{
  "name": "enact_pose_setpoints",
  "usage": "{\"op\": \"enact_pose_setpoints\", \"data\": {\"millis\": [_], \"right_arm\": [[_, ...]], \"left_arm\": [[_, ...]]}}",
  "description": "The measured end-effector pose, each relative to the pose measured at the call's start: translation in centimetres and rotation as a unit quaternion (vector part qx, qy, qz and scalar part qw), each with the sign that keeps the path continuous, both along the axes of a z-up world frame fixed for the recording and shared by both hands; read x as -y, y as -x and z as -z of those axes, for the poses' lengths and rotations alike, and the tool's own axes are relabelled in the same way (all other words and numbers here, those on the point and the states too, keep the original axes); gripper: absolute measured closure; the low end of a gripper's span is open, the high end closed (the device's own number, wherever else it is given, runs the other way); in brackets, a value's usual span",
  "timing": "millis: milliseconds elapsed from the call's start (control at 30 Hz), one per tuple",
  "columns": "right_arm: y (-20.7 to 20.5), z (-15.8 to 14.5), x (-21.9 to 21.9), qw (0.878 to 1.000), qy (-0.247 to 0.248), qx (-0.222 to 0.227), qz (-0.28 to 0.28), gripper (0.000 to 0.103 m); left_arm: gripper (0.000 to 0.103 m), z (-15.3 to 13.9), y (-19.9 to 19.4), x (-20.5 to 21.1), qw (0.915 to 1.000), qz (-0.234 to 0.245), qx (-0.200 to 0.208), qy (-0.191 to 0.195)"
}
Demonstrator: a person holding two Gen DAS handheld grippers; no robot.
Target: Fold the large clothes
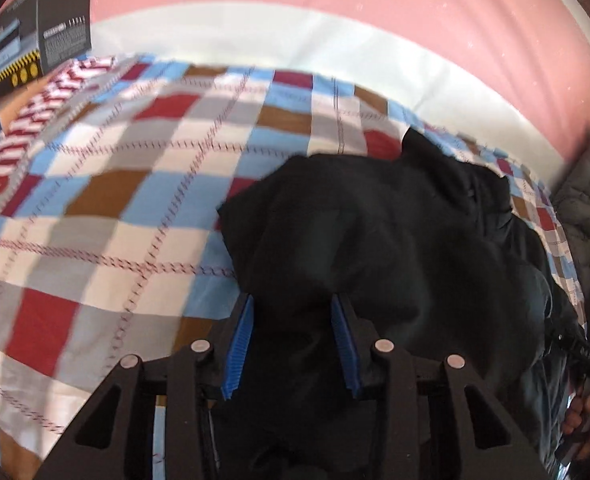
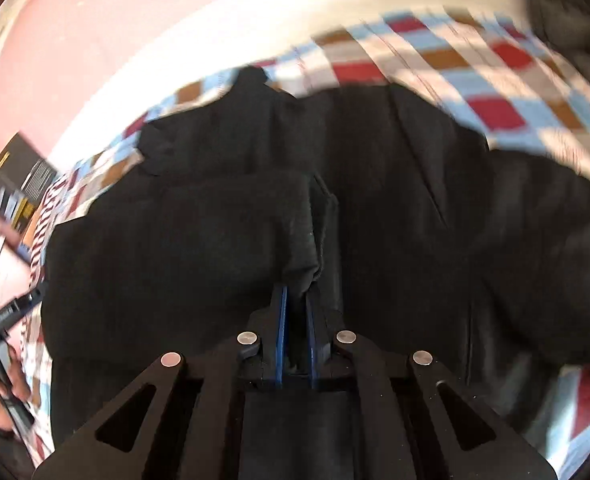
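black garment (image 1: 395, 232) fills centre-right of frame on checked bedsheet (image 1: 135, 160); left gripper (image 1: 293, 300) jaws apart w/ cloth between, right gripper (image 2: 296, 290) clamped on a fold; thin pinch could slip, dropping fold

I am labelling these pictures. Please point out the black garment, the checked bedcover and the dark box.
black garment (image 2: 395, 184): right wrist view, flat middle of the cloth.
checked bedcover (image 1: 143, 152): left wrist view, bare patch.
dark box (image 1: 55, 20): left wrist view, printed face.

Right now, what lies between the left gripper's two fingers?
In the left wrist view, black garment fabric fills the gap between the left gripper's open blue fingers, over the checked bedspread.
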State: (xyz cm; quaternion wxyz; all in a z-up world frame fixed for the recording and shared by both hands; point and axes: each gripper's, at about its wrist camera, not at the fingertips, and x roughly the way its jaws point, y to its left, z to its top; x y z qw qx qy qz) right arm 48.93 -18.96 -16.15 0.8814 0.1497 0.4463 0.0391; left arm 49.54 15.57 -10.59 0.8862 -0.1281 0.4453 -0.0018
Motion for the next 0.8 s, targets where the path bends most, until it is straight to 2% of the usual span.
{"op": "enact_pose_setpoints", "data": {"millis": [67,133,233,300,333,433,467,533,600,667,733,800], "right_arm": [[1.4,0.9,0.1,1.0,0.022,0.002,0.002,0.095],[2.7,1.8,0.5,0.999,0.044,0.0,0.005,0.095],[3.2,2.2,1.8,1.0,0.021,-0.013,0.01,0.095],[3.5,0.6,2.1,0.999,0.028,-0.012,0.024,0.095],[3.8,-0.6,2.0,0.999,0.043,0.004,0.028,0.094],[4.4,-4.8,1.2,0.993,0.08,0.08,0.031,0.091],[4.0,-5.5,0.8,0.993,0.078,0.09,0.028,0.089],[2.2,-6.2,-0.4,0.993,0.066,0.095,0.011,0.088],[0.1,-5.2,-1.8,0.994,0.07,0.081,-0.004,0.088],[-2.3,-3.2,-2.5,0.995,0.086,0.045,-0.011,0.088],[-3.8,-0.1,-1.8,0.996,0.092,-0.003,-0.005,0.089],[-3.9,1.4,-0.8,0.996,0.085,0.011,-0.007,0.091]], "left_arm": [[0.06,1.4,-0.4,0.0,1.0,0.005,-0.004,0.006],[0.06,2.4,-0.9,0.7,0.9999,0.013,-0.006,-0.007],[0.059,2.7,-0.7,1.1,0.9997,0.011,-0.005,-0.021],[0.065,1.5,-0.1,0.6,1.0,0.003,0.005,-0.007],[0.065,0.4,0.4,0.5,0.9998,0.006,0.021,-0.002],[0.065,-2.5,0.4,1.1,0.9972,0.024,0.067,-0.024],[0.064,-3.0,-0.2,1.5,0.9963,0.029,0.074,-0.032],[0.064,-2.6,-2.3,2.3,0.9964,0.036,0.062,-0.047],[0.064,-0.8,-4.7,3.0,0.9973,0.03,0.024,-0.063],[0.062,1.0,-6.2,3.3,0.997,0.027,0.002,-0.072],[0.06,2.5,-6.5,3.6,0.9962,0.031,0.003,-0.082],[0.06,3.0,-6.3,4.0,0.9947,0.034,0.02,-0.095]]}}
